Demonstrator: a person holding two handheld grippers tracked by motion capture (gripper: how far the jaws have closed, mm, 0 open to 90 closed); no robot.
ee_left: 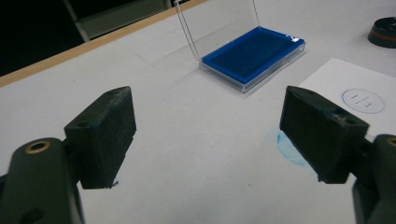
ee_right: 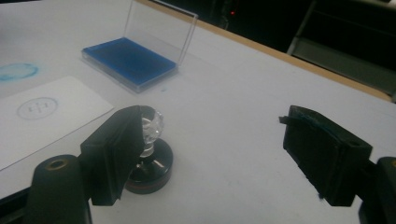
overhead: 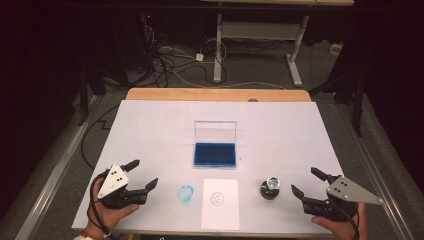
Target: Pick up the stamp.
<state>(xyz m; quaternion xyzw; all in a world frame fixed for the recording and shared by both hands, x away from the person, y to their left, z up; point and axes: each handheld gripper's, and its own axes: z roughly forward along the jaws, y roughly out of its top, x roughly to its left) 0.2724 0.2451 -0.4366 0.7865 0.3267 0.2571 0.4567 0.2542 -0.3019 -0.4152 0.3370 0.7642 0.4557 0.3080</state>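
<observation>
Blue ink pad (overhead: 215, 154) sits open mid-table, the stamp (overhead: 270, 188) upright beside the paper (overhead: 220, 202). Left gripper (overhead: 140, 175) and right gripper (overhead: 302, 182) both rest wide apart, empty. A careless grab could topple the stamp and smear ink

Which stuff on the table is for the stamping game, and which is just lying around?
Probably for the job:
round black stamp with a clear knob
open blue ink pad in a clear hinged case
white paper sheet with a printed circle

Just lying about:
smudged blue ink ring on the table
tangled cables on the floor
</observation>
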